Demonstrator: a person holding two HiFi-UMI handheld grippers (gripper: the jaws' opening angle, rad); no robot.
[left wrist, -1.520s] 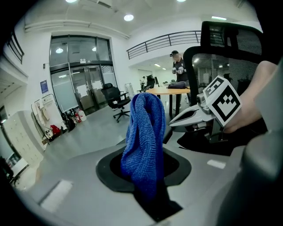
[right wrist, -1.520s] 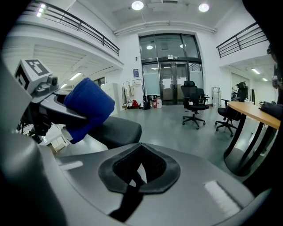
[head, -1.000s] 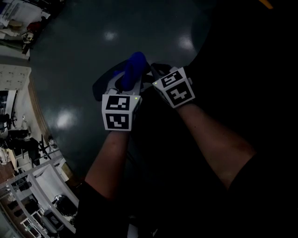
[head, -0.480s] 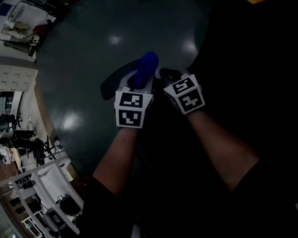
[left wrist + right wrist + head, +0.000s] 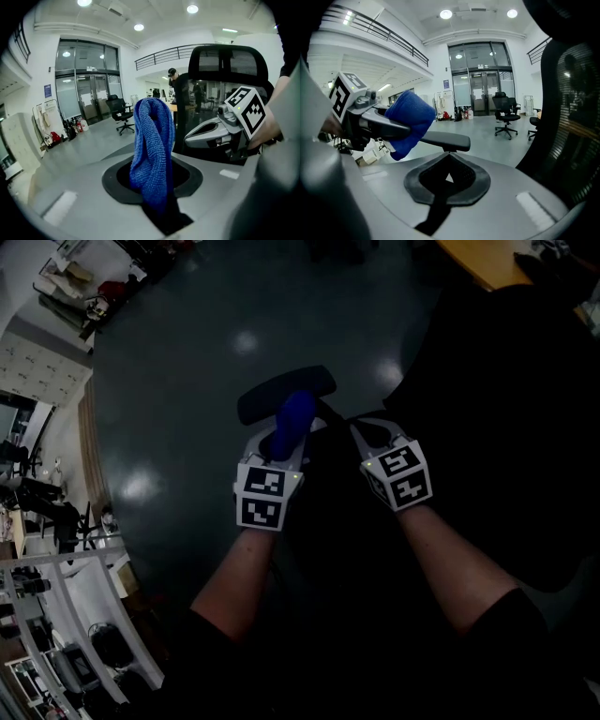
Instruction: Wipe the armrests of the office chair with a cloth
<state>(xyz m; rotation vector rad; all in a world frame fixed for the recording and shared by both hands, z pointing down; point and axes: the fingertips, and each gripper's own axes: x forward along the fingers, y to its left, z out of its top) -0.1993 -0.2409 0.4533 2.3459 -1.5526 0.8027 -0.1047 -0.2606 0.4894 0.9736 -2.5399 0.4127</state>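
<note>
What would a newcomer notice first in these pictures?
The bright blue cloth, bunched upright and clamped in the left gripper, stands out against the dark scene. Just beyond it is the chair's black armrest, with the right gripper alongside, jaws closed on nothing.

1. Left gripper (image 5: 157, 206) is clamped on a blue knitted cloth (image 5: 151, 150); the cloth stands up out of the jaws, its top folded over.
2. Right gripper (image 5: 206, 133) sits close at the right, its black-and-white marker cube (image 5: 247, 110) facing the camera.
3. Black mesh chair back (image 5: 229, 63) rises behind it.
4. Far back: a standing person (image 5: 180, 96), a black wheeled office chair (image 5: 121, 110), glass doors (image 5: 89, 101).
</note>
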